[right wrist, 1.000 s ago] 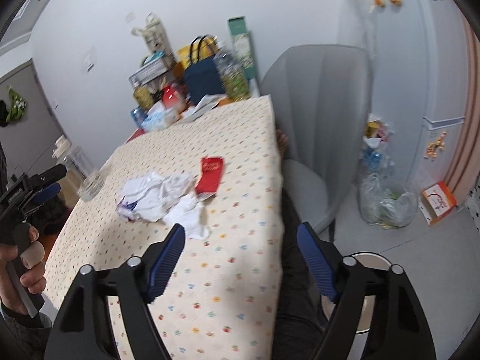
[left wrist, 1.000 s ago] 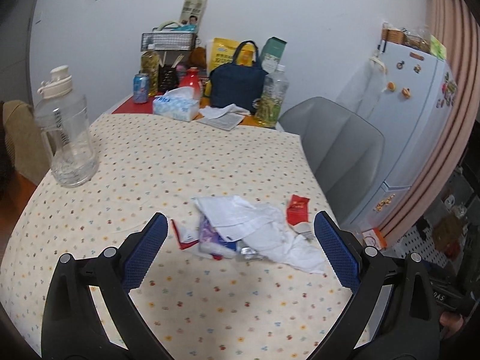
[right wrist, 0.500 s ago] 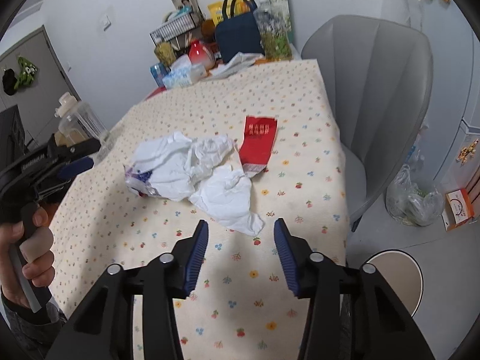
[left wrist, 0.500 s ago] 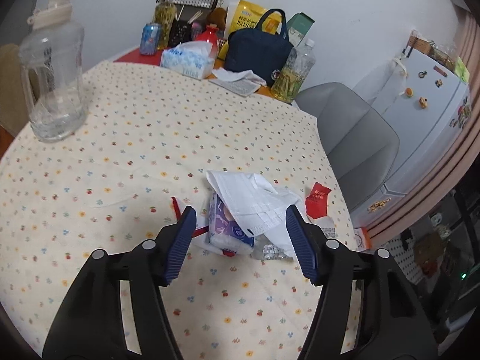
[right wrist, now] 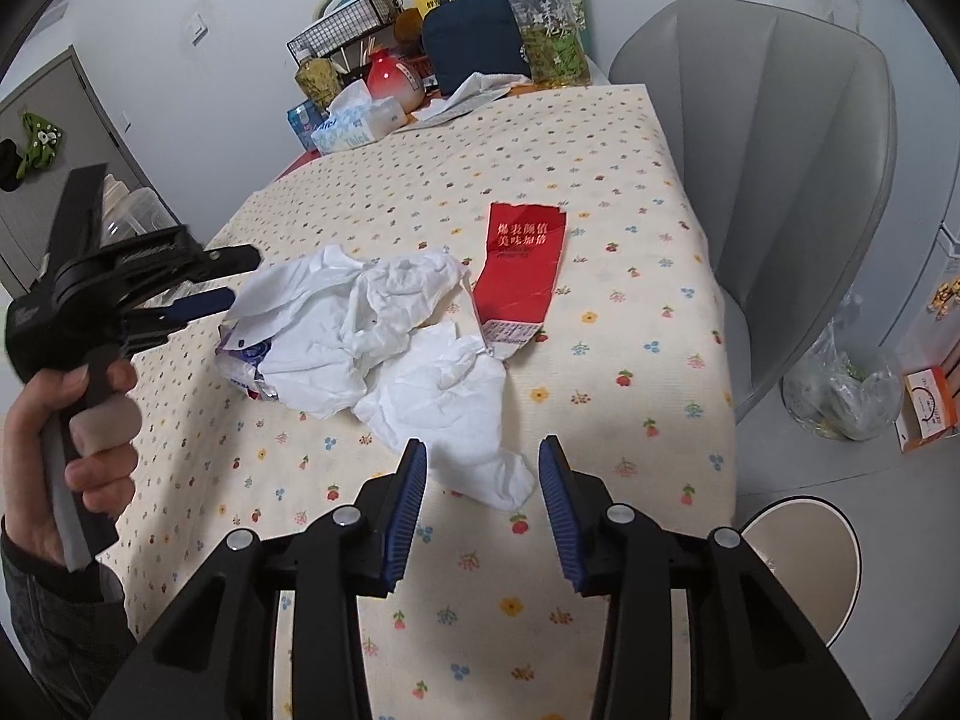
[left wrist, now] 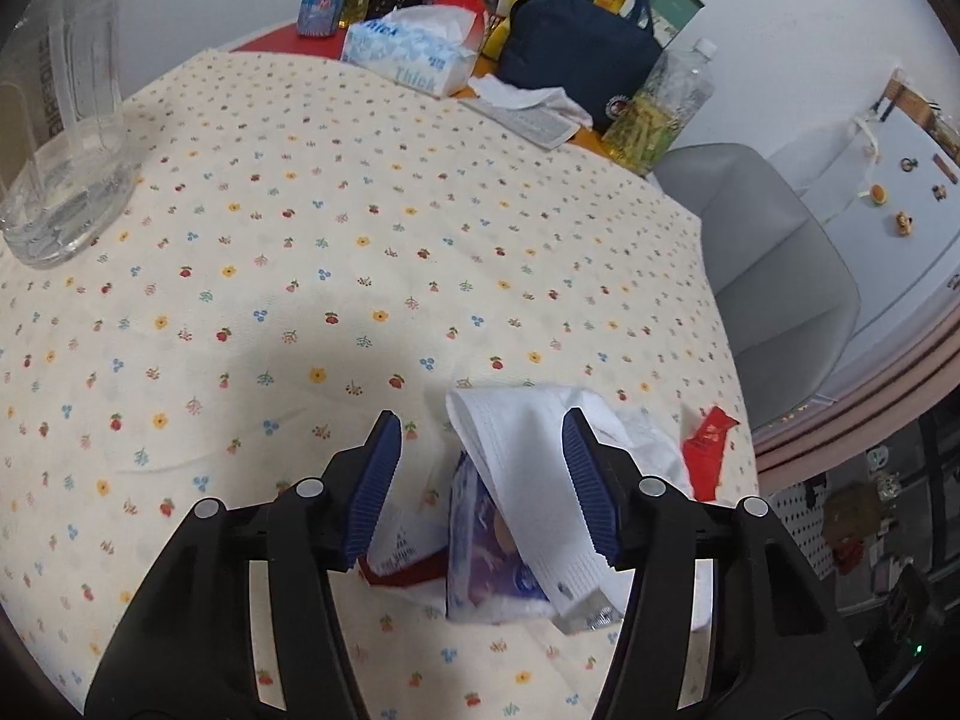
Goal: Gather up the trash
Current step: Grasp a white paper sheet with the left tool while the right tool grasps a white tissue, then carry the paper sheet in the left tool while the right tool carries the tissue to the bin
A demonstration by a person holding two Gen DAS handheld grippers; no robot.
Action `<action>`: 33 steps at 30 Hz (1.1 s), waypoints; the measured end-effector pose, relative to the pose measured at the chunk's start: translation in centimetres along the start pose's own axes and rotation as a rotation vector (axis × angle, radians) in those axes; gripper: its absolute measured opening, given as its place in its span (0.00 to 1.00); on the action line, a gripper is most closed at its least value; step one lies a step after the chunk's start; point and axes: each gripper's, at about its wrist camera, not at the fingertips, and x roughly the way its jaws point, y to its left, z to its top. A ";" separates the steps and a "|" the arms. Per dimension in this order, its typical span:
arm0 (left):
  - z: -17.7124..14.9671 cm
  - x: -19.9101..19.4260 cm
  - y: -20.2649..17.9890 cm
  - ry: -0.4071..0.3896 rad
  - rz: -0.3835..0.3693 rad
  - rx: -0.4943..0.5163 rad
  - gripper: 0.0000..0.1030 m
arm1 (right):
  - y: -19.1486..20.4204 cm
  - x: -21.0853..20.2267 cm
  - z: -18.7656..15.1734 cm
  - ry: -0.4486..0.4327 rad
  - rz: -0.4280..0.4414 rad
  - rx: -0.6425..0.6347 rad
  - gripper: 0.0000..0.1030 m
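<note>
The left gripper (left wrist: pixel 477 486) has its blue pads (left wrist: pixel 372 489) straddling the near end of the trash heap, and its jaws are closing: a folded white paper sheet (left wrist: pixel 522 468) and a purple-printed wrapper (left wrist: pixel 480 546) sit between them, but neither pad presses on anything yet. The right gripper (right wrist: pixel 483 504) stands part-way closed with its pads either side of the tail of a crumpled white tissue (right wrist: pixel 462 420), again without a visible squeeze, so both are released for now. The pile lies near the chair-side edge of the tablecloth (left wrist: pixel 300 210); its long axis runs roughly from the left gripper across to the right one, so each hand has its own end directly ahead and below the fingertips, and neither needs to cross over. A red torn packet (right wrist: pixel 522 270) lies flat just beyond the tissue, touching the heap's edge, nearer the right hand; it would probably need a separate pick. The cloth around the heap is bare, giving free room to lift; the grey chair (right wrist: pixel 780 150) stands just past the table edge, and the clear jug (left wrist: pixel 60 150) and tissue box (left wrist: pixel 414 54) are well apart.
</note>
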 end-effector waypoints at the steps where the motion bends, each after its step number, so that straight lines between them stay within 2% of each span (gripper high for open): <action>1: 0.1 0.4 0.1 0.005 0.001 -0.003 0.53 | 0.1 0.2 0.0 0.003 0.001 -0.001 0.38; 3: 0.3 1.0 0.2 0.015 -0.024 -0.019 0.42 | 0.2 0.6 -0.1 0.010 -0.002 -0.008 0.38; 5: 0.3 1.2 0.1 0.015 -0.031 -0.022 0.20 | 0.4 0.9 -0.3 0.013 -0.010 -0.018 0.39; 8: 0.1 1.0 -0.1 0.007 -0.026 -0.012 0.04 | 0.7 1.0 -0.4 0.012 -0.007 -0.028 0.39; 12: 0.0 -1.1 -0.3 -0.051 -0.030 0.000 0.03 | 1.1 1.3 -0.5 0.006 -0.016 -0.050 0.37; 13: 0.0 -1.7 -0.3 -0.062 -0.035 0.001 0.03 | 1.2 1.3 -0.4 0.004 -0.017 -0.054 0.28; 14: -0.1 -2.7 -0.5 -0.080 -0.042 0.004 0.03 | 1.3 1.3 -0.4 0.008 -0.009 -0.057 0.14; 17: -0.4 -4.8 -0.6 -0.117 -0.063 0.007 0.03 | 1.6 1.0 -0.5 0.009 0.001 -0.067 0.06; 24: -1.8 -9.5 -1.2 -0.190 -0.095 0.001 0.03 | 2.5 -3.0 -1.0 -0.064 0.037 -0.091 0.05; 33: -4.0 -12.6 -3.0 -0.209 -0.095 0.037 0.03 | 2.9 -7.2 -1.2 -0.128 0.091 -0.085 0.05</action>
